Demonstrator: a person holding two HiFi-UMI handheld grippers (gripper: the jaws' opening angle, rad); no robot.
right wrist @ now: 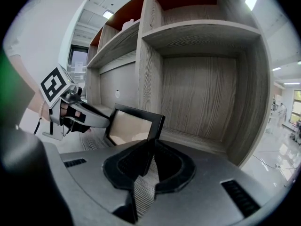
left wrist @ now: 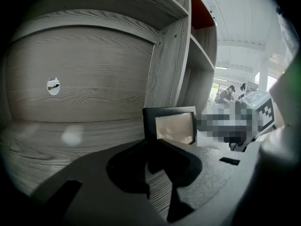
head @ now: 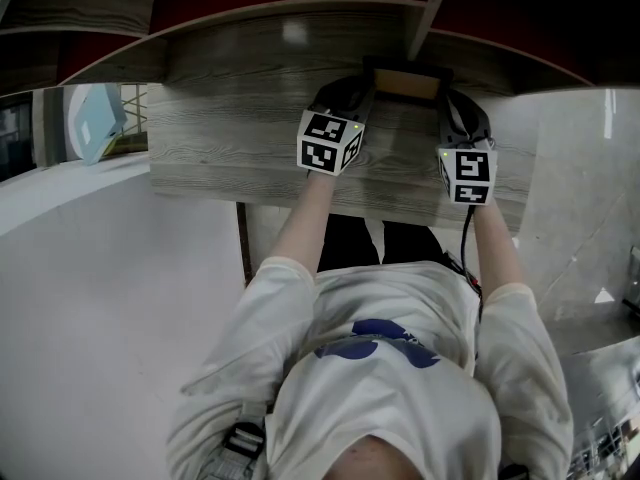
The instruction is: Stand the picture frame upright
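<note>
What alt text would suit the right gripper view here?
A black picture frame stands on its lower edge on a wooden shelf, its right side pinched between the jaws of the right hand-held gripper. The left hand-held gripper reaches in from the left to the frame's other side.

Count taken. We logged one picture frame [head: 407, 83], one counter [head: 230, 138] and one person [head: 390, 368]. The person showed two forearms [head: 303, 218]. We counted two claws: one left claw [left wrist: 153, 147], one right claw [right wrist: 151, 145]. Each carried one marker cube, so two in total: left marker cube [head: 328, 141], right marker cube [head: 467, 175]. We found one round hole [left wrist: 53, 85] in the back panel [left wrist: 94, 69].
</note>
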